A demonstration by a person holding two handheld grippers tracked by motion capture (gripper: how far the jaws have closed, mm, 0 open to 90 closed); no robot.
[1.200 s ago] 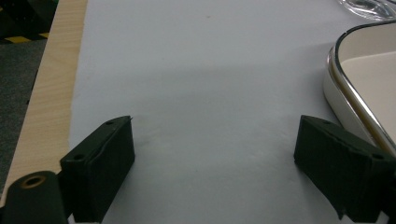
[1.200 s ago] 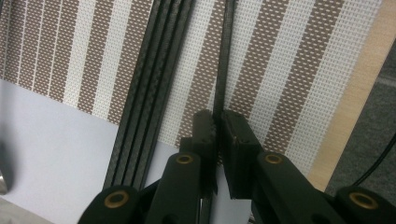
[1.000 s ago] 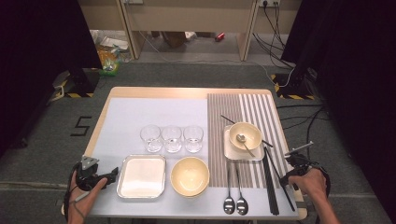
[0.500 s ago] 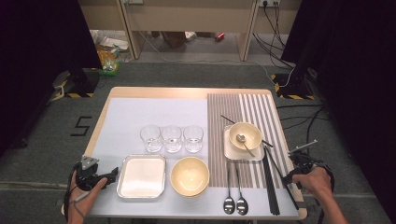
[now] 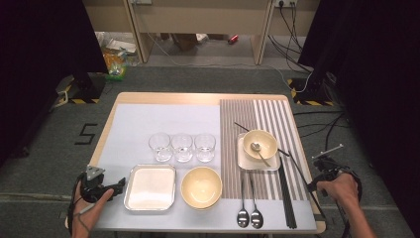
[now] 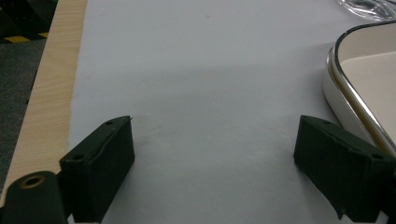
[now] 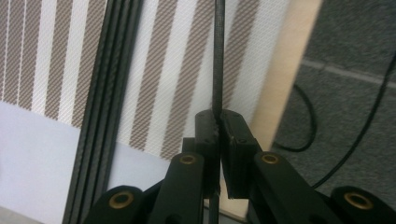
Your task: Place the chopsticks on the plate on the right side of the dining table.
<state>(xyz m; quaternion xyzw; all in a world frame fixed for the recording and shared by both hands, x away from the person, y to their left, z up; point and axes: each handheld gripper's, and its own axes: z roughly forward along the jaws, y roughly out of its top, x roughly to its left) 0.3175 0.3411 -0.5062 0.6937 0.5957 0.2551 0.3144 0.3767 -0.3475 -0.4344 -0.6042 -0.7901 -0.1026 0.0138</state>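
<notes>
1. Right gripper (image 7: 218, 122): we log its jaws clenched on a single black chopstick (image 7: 218, 56), which runs straight up from between the pads. In the high view this gripper (image 5: 317, 182) sits at the right edge of the striped mat (image 5: 267, 111), with the held chopstick (image 5: 301, 173) slanting over the mat's right border.
2. Left gripper (image 6: 212, 163): we record its jaws spread wide, nothing between them, over the pale table cover. In the high view it (image 5: 116, 187) lies well to the left of the striped mat, just beside the metal tray (image 5: 150, 187).
3. Metal tray (image 6: 359, 93): we note its rim next to the left gripper's right-hand jaw; left of the striped mat.
4. Remaining chopsticks (image 5: 286, 198): we count a dark bundle lying lengthwise on the striped mat's right part, beside the held one; also seen in the right gripper view (image 7: 100, 116).
5. Two spoons (image 5: 249, 215): side by side on the striped mat's near end.
6. Small bowl (image 5: 260, 144) with a spoon in it, on a square plate (image 5: 245, 161), on the striped mat.
7. Yellow bowl (image 5: 200, 186): just left of the striped mat.
8. Three glasses (image 5: 182, 147): in a row, left of the striped mat.
</notes>
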